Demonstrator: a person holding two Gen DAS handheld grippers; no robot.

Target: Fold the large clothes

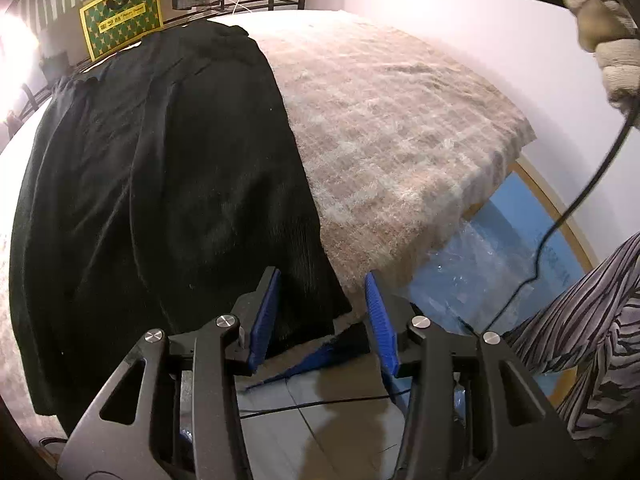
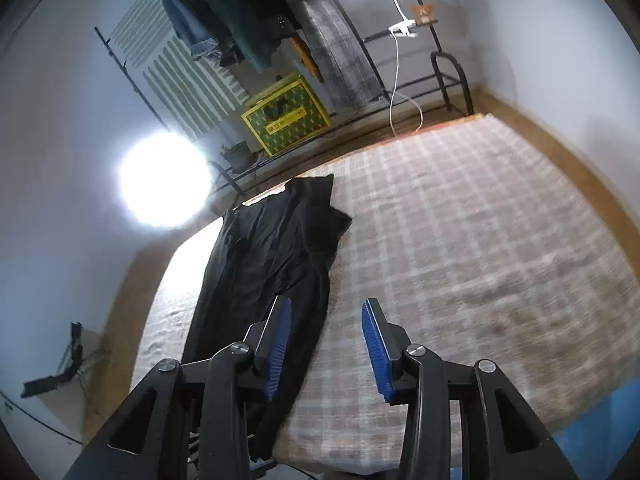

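A checked blanket [image 2: 460,220] is spread over the bed, its near edge cut off below. Wide open room is left to its right. A black garment [image 2: 272,264] is laid lengthwise along the left side, its lower hem overhanging. Both the left gripper [image 1: 322,316] and right gripper [image 2: 326,344] are held with fingers apart, nothing between them.

Home bedroom, blanketed bed [image 2: 460,220], clothes rack [image 2: 248,12] of hanging garments
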